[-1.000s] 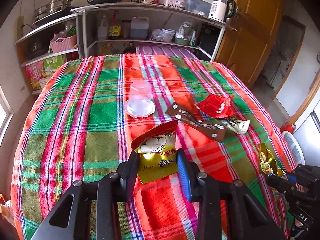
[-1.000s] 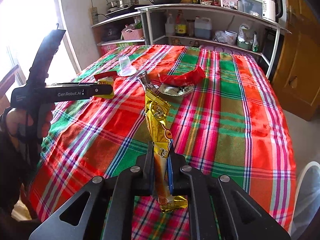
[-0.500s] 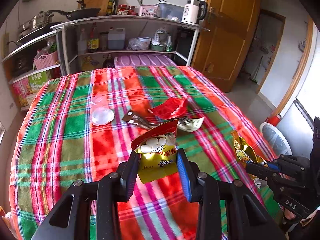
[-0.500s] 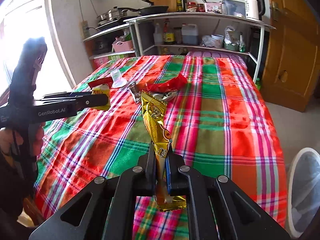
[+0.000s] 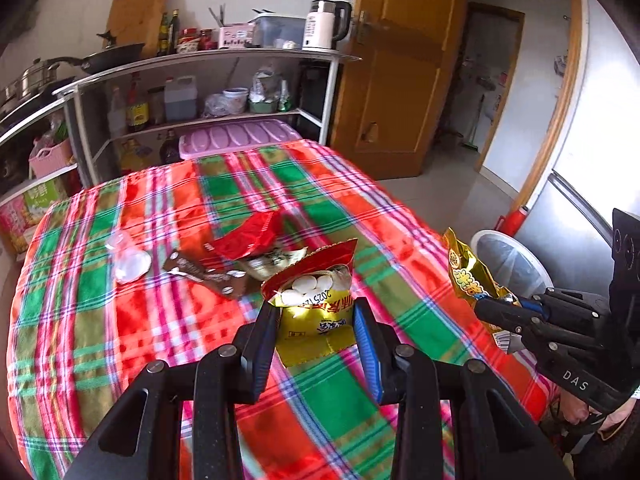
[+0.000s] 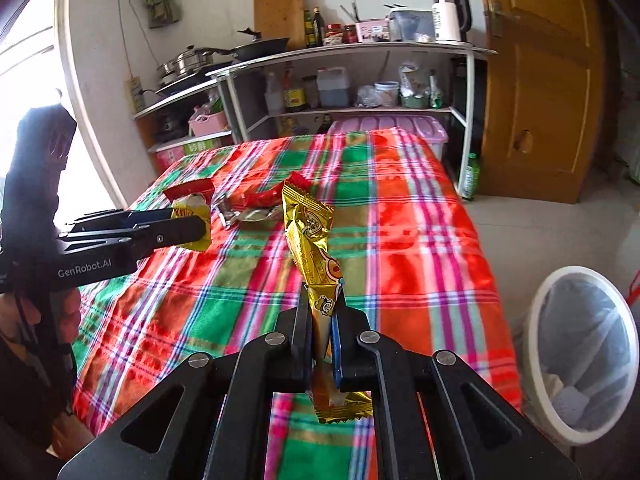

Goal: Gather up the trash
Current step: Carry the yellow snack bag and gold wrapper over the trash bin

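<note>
My left gripper (image 5: pixel 316 312) is shut on a yellow and red snack bag (image 5: pixel 314 300) and holds it above the plaid table (image 5: pixel 120 320). It also shows in the right wrist view (image 6: pixel 188 216). My right gripper (image 6: pixel 322 316) is shut on a gold wrapper (image 6: pixel 308 232), held upright over the table's right side; the gold wrapper also shows in the left wrist view (image 5: pixel 468 276). A red wrapper (image 5: pixel 244 236), a brown wrapper (image 5: pixel 200 272) and a pale wrapper (image 5: pixel 272 260) lie on the table. A white bin (image 6: pixel 584 352) with a clear liner stands on the floor at the right.
A clear plastic cup (image 5: pixel 124 256) lies on the table's left side. A grey shelf unit (image 5: pixel 200 92) with bottles, pots and a kettle stands behind the table. A wooden door (image 5: pixel 404 64) is at the back right. A green bottle (image 6: pixel 472 176) stands on the floor.
Both grippers have swung to the right with their wrappers held. The bin has come further into both views. The table's wrappers now lie further left in the left wrist view.
</note>
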